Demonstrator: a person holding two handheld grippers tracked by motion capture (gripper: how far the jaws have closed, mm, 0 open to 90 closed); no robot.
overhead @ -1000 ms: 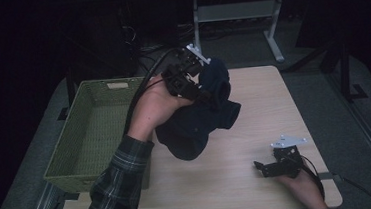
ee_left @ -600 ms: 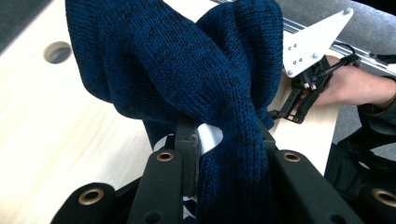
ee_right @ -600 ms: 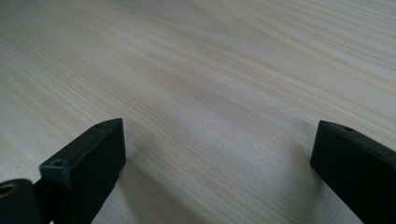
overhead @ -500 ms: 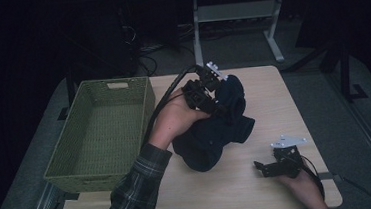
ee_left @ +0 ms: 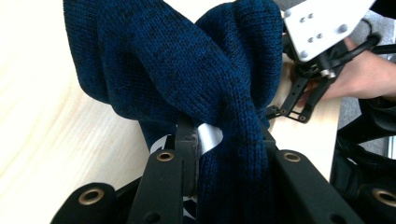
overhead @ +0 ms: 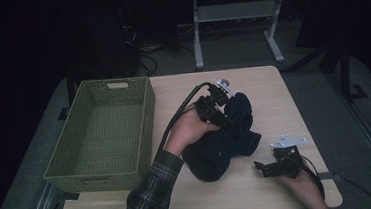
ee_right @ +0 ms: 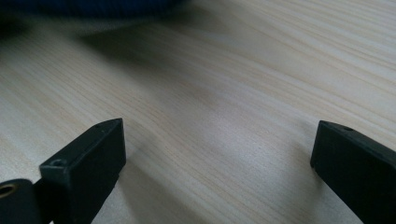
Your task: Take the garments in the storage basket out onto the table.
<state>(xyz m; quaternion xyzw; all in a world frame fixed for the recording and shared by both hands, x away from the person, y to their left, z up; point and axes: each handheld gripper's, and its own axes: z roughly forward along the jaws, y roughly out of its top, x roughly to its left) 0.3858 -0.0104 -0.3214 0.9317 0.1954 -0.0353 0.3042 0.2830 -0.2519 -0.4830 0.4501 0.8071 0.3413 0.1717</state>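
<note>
A dark blue knitted garment [overhead: 222,149] lies bunched on the middle of the wooden table [overhead: 272,90]. My left gripper [overhead: 226,120] reaches in from the left and is shut on a fold at its upper part. In the left gripper view the knit [ee_left: 187,60] is pinched between the two black jaws of my left gripper [ee_left: 224,133] and drapes over them. My right gripper [overhead: 258,167] rests low on the table at the front right, just right of the garment and apart from it. Its jaws are open [ee_right: 217,140] with bare wood between them.
A green woven basket [overhead: 148,115] stands along the table's left side, holding nothing that I can see. Metal stand legs [overhead: 197,38] and cables lie on the dark floor beyond the far edge. Bare wood shows at the back right and the front.
My left hand has come down and to the right with the garment, which now rests on the table instead of hanging. The right gripper has stayed put.
</note>
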